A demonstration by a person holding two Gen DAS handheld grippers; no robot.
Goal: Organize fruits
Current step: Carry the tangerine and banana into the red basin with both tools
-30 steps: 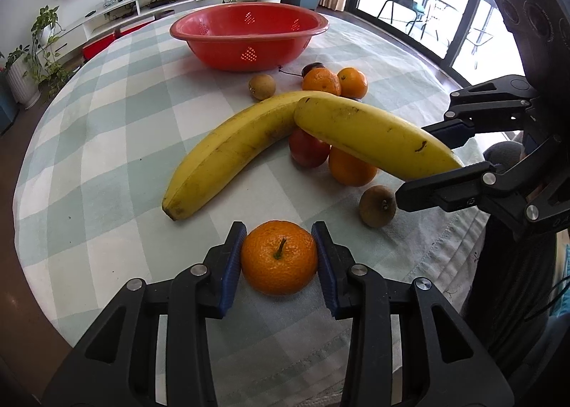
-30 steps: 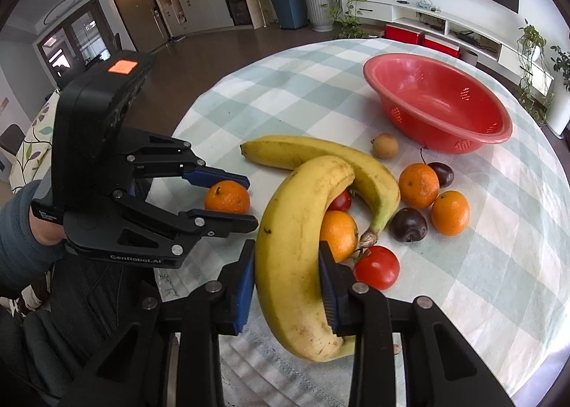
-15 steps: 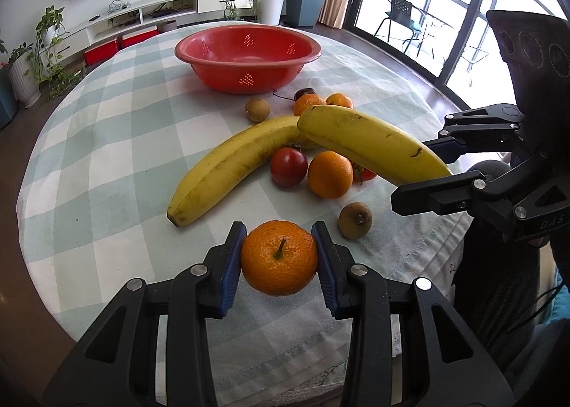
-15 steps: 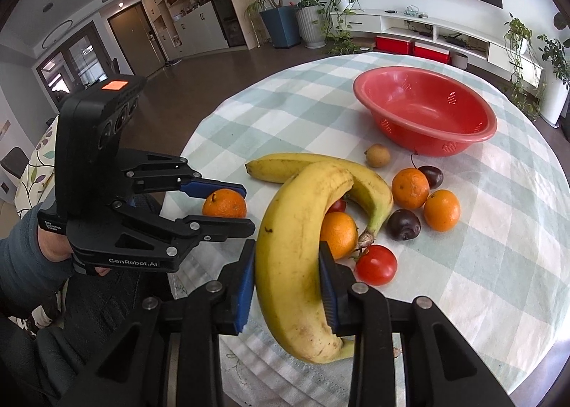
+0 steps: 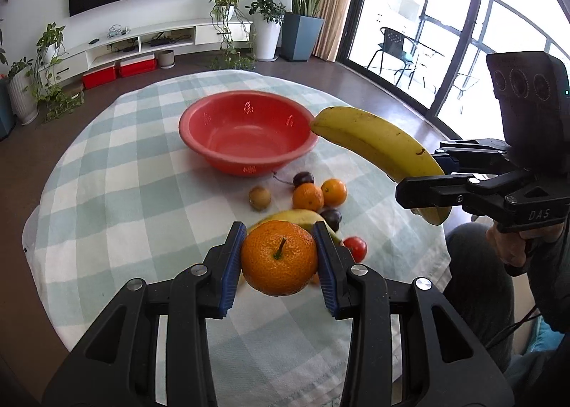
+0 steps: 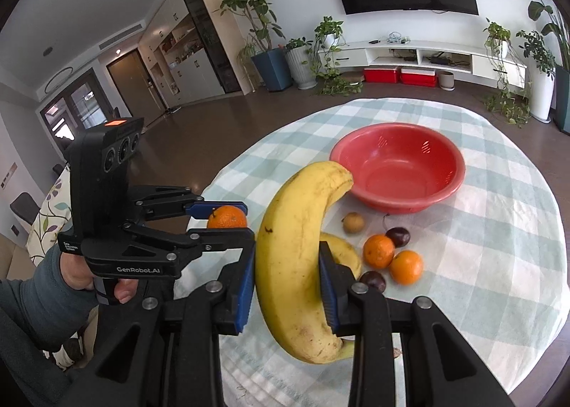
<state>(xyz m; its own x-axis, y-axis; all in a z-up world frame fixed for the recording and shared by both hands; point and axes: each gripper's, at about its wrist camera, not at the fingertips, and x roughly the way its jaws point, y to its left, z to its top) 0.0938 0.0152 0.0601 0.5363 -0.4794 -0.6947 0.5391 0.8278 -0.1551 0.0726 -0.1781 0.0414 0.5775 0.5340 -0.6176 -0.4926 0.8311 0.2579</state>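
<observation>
My left gripper (image 5: pixel 279 257) is shut on an orange tangerine (image 5: pixel 279 259) and holds it above the table's near side. It also shows in the right wrist view (image 6: pixel 228 220). My right gripper (image 6: pixel 286 275) is shut on a large yellow banana (image 6: pixel 295 257), lifted high; its tip reaches the rim of the empty red bowl (image 5: pixel 245 138). The bowl also shows in the right wrist view (image 6: pixel 399 166). On the cloth lie a second banana (image 6: pixel 342 252), two tangerines (image 5: pixel 308 197), a kiwi (image 5: pixel 259 197), dark plums (image 5: pixel 302 179) and a red tomato (image 5: pixel 355 247).
The round table has a green and white checked cloth (image 5: pixel 117 175). The loose fruit lies between the bowl and the near edge. The person's legs (image 5: pixel 477 264) are at the table's right side. Plants and a TV shelf stand far behind.
Both grippers have risen well above the table with their fruit. The held banana's tip has come up to the bowl's rim. The table and bowl look farther below.
</observation>
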